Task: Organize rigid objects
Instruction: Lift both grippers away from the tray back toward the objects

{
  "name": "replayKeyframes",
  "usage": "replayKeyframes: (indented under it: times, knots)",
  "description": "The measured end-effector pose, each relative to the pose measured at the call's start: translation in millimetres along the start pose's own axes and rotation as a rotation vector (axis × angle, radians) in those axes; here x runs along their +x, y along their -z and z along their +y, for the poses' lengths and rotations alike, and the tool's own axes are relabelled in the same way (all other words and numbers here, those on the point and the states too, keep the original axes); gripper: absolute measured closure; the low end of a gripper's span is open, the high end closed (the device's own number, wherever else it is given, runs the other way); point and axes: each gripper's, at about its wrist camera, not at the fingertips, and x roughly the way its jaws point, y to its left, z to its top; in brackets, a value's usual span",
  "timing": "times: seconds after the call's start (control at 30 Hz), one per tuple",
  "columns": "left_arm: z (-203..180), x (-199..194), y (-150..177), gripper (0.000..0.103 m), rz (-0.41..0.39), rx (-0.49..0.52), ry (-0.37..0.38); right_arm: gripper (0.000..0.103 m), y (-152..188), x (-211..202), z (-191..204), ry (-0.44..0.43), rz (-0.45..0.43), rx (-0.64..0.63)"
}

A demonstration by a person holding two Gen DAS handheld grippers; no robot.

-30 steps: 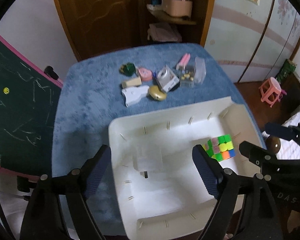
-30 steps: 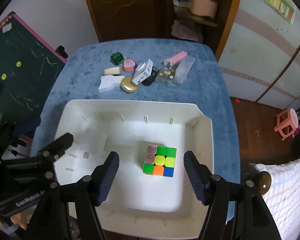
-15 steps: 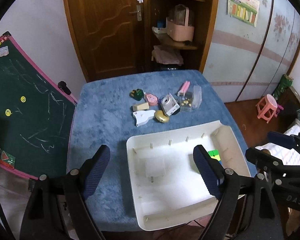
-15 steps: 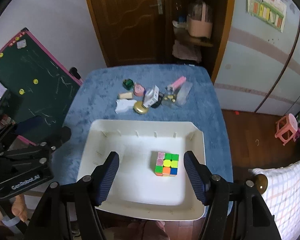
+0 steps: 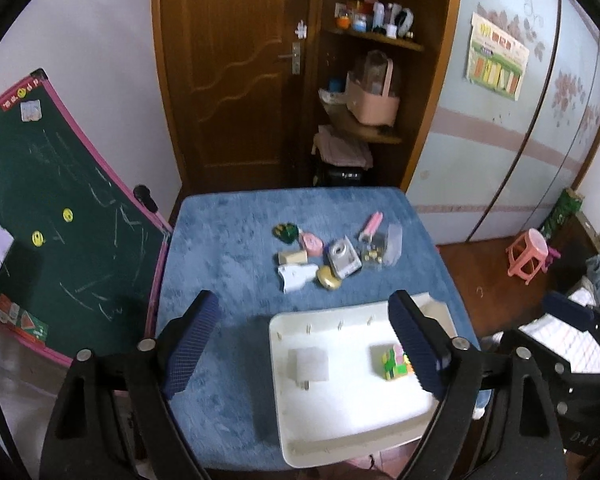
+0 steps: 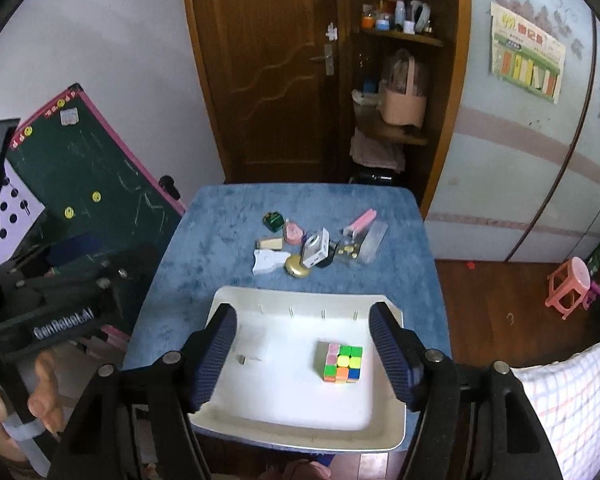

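A white tray (image 5: pixel 340 436) (image 6: pixel 300 294) sits at the near edge of the blue table (image 5: pixel 220 240) (image 6: pixel 220 220). Inside it lie a coloured puzzle cube (image 5: pixel 394 362) (image 6: pixel 343 362) and a clear plastic box (image 5: pixel 312 365) (image 6: pixel 252 346). Both grippers hang high above the tray, holding nothing. My left gripper (image 5: pixel 304 344) has its jaws opening wide. My right gripper (image 6: pixel 304 356) is opening too, with the cube far below between its fingers. Farther back lies a cluster of small items: a silver camera (image 5: pixel 343 258) (image 6: pixel 315 249), a gold compact (image 5: pixel 329 278) (image 6: pixel 297 267), a white piece (image 5: pixel 296 276) (image 6: pixel 267 261).
A green chalkboard (image 5: pixel 48 216) (image 6: pixel 92 176) leans at the table's left. A brown door (image 5: pixel 236 72) and shelves (image 5: pixel 364 120) stand behind. A pink stool (image 5: pixel 530 254) (image 6: pixel 572 288) is on the wooden floor at right. A hand (image 6: pixel 40 404) holds the left gripper's handle.
Both grippers have risen well above the tray, so the table looks smaller and more of the room shows. Their jaws have spread a little wider.
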Motion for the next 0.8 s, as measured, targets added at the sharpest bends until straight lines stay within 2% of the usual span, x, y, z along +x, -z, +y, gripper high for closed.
replayKeyframes:
  times: [0.2, 0.37, 0.6, 0.8]
  knots:
    - [8, -5, -32, 0.009, -0.064, -0.023, 0.002, 0.027, -15, -11, -10, 0.012, -0.037, 0.043]
    - [11, 4, -54, 0.009, -0.070, -0.041, -0.008, 0.027, -38, -7, -25, 0.011, -0.046, 0.079]
    - [7, 50, -83, 0.009, -0.007, -0.070, -0.037, 0.027, -81, 18, -49, 0.017, -0.044, 0.087]
    - [5, 111, -106, 0.009, 0.092, -0.108, -0.061, 0.027, -122, 68, -76, 0.002, 0.024, 0.103]
